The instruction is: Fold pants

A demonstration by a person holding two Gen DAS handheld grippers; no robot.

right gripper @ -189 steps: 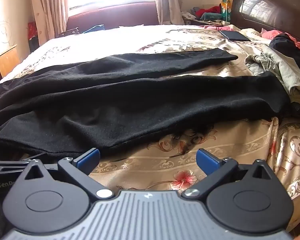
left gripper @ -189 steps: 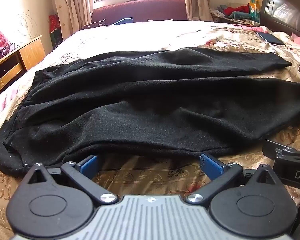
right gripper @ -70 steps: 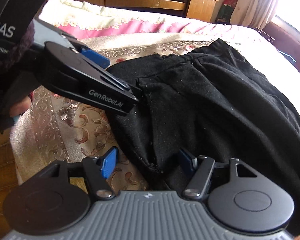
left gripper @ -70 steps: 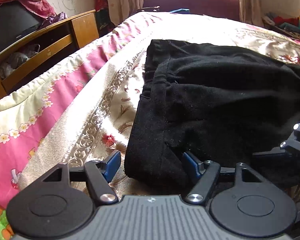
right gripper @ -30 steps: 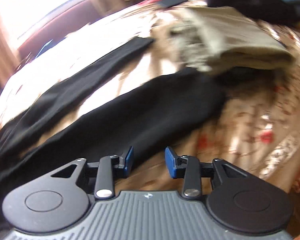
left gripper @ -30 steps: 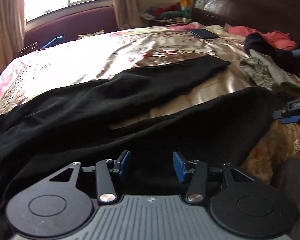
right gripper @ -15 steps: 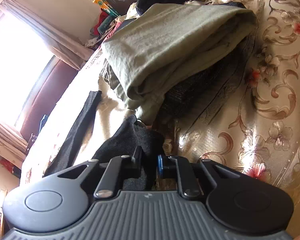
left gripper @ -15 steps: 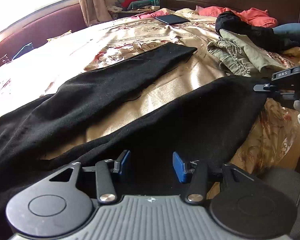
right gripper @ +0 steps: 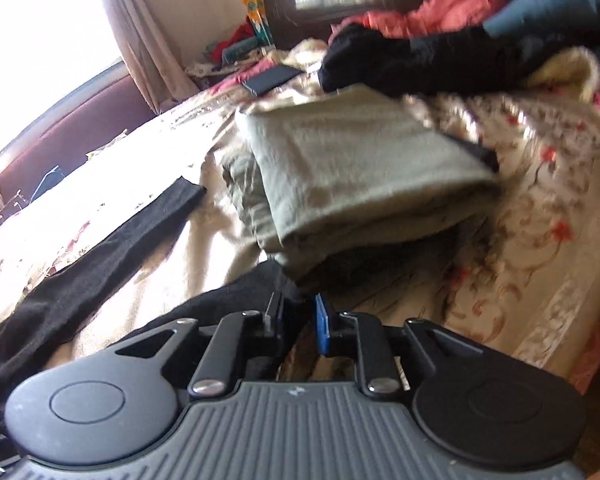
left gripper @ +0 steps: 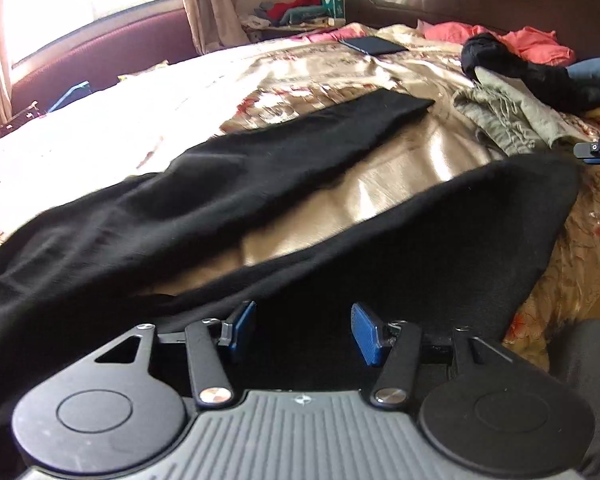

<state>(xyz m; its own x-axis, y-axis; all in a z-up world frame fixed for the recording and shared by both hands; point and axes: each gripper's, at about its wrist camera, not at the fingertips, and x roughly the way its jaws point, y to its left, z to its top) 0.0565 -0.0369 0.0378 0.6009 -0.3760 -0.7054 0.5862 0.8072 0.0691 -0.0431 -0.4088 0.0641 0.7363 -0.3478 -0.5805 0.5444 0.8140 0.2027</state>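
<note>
The black pants (left gripper: 228, 200) lay spread across the bed (left gripper: 400, 184), waist off to the left and both legs running toward the right, so the near leg could be lifted over the far one. The legs lay apart, with a strip of gold bedspread showing between them; the far leg ended near a folded olive cloth (right gripper: 352, 176), and the near leg's cuff (left gripper: 540, 192) stopped just short of it.

The left gripper (left gripper: 302, 330) hung over the middle of the near leg, pointing down at the cloth. Its jaws were opening, the blue pads standing clear with black fabric lying under and between them, not pinched. That placement looked meant to catch the leg's near edge midway along, where a lift would carry the whole length evenly.

The right gripper (right gripper: 298, 318) sat at the cuff end of the same leg, close beside the olive cloth. Its jaws stood narrow and were opening; a tongue of black fabric lay between them, but whether the pads pressed on it I could not tell, as the picture was blurred there. Working the cuff probably served to hold the leg's end straight for the fold.

A phone (left gripper: 374, 45) and loose clothes (left gripper: 512, 42) lay far off by the headboard, out of the way.
</note>
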